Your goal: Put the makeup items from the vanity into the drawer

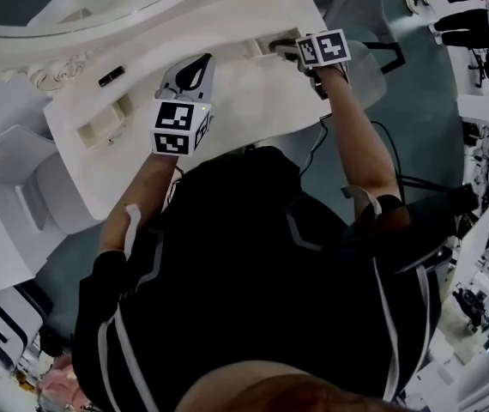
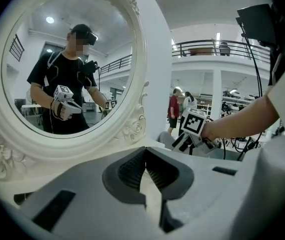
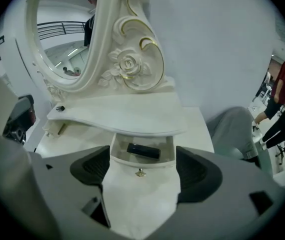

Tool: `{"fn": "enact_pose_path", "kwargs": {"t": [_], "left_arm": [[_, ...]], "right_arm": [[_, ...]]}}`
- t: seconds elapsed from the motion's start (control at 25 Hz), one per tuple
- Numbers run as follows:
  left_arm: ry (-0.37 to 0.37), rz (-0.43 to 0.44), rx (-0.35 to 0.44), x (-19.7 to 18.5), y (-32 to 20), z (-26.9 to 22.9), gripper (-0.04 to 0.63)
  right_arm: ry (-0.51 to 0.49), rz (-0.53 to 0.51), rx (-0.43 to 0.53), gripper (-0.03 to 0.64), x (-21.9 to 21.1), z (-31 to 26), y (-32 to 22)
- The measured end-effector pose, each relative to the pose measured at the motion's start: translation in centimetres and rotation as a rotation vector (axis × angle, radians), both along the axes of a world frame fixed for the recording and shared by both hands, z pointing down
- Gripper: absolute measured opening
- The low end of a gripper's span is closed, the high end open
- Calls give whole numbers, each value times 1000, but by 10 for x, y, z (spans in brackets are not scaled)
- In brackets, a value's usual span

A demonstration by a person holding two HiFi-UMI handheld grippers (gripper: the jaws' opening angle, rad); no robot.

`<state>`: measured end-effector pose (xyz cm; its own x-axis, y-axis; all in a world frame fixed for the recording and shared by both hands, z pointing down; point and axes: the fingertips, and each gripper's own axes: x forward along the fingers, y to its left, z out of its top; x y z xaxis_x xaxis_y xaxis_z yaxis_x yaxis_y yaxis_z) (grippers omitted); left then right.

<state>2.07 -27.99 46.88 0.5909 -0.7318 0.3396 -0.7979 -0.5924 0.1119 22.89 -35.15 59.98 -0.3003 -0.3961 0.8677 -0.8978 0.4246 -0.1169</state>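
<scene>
A black makeup item (image 3: pixel 143 150) lies inside the small open drawer (image 3: pixel 170 150) under the vanity's upper shelf. My right gripper (image 3: pixel 141 167) hangs just above and in front of that drawer, open wide, with nothing between its pads. In the head view it (image 1: pixel 294 50) is at the right end of the white vanity (image 1: pixel 253 101). Another small black item (image 1: pixel 111 76) lies on the shelf to the left, also seen from the right gripper (image 3: pixel 59 108). My left gripper (image 2: pixel 145 170) is shut and empty, held over the vanity top (image 1: pixel 195 65) and facing the mirror.
The oval mirror (image 2: pixel 57 59) with a carved white frame stands at the back. A second open drawer (image 1: pixel 100 130) is at the vanity's left end. A grey seat (image 1: pixel 360 20) stands beside the right end, a white chair (image 1: pixel 21 174) at the left. People stand far off.
</scene>
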Motion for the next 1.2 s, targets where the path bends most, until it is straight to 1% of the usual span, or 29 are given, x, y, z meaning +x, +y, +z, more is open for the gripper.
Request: {"fn": "enact_pose_path", "kwargs": {"t": [0.12, 0.36, 0.52, 0.64, 0.76, 0.88, 0.96, 1.08, 1.2], "left_arm": [[33, 8, 21, -1, -3, -9, 5], [165, 23, 58, -9, -13, -40, 5], [232, 43, 47, -8, -11, -52, 5], [253, 54, 49, 0, -5, -63, 5], [244, 69, 89, 7, 5, -82, 5], [212, 69, 122, 11, 10, -103, 5], [177, 58, 150, 12, 8, -119, 5], [121, 27, 196, 9, 1, -145, 5], [91, 1, 231, 4, -3, -167, 5]], "right_arm": [[-28, 27, 89, 422, -2, -34, 4], [-81, 70, 286, 393, -10, -111, 20], [-136, 102, 412, 361, -17, -161, 39], [-184, 117, 506, 320, -22, -197, 54], [-205, 98, 582, 272, -24, -222, 66], [-250, 89, 660, 227, -20, -248, 75], [-279, 76, 709, 184, -15, -266, 78], [-306, 61, 763, 166, -7, -289, 82], [-348, 58, 802, 117, -3, -307, 84]]}}
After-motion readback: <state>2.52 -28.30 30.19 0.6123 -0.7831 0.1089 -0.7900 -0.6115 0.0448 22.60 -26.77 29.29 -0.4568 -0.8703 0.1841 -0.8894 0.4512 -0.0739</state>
